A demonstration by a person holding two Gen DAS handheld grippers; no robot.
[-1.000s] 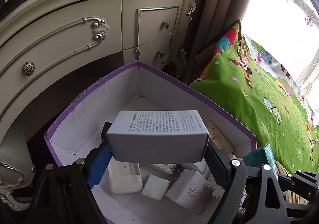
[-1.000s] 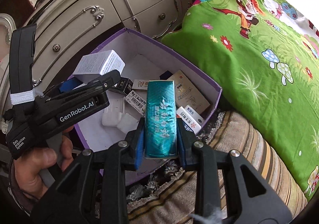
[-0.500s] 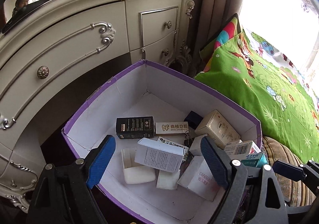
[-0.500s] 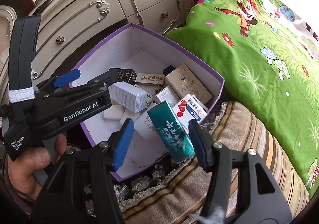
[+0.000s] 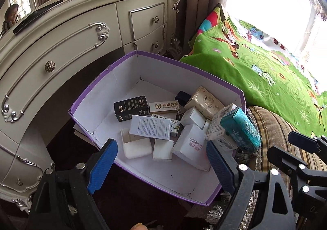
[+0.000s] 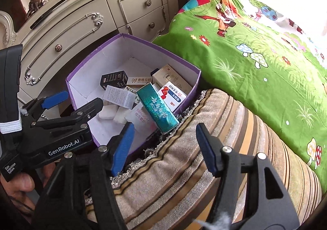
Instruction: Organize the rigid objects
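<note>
Two handheld grippers, both built of matte black plastic. The left gripper (image 5: 161, 160) carries two angular black arms tipped with ribbed blue fingers (image 5: 102, 165), each arm pinned with round silver screws. The right gripper (image 6: 163, 148) has the same make: blue fingers (image 6: 205, 149) on black triangular arms with cut-out windows, silver screw heads at the joints, and a wisp of white fluff caught at its lower edge. In the right wrist view the left gripper's body (image 6: 51, 133) bears white lettering, "GenRobot.AI" and "Data Acquisition System", with a white elastic strap wrapped round its upright black handle. The person's hand (image 6: 18, 187) shows bare below it.
</note>
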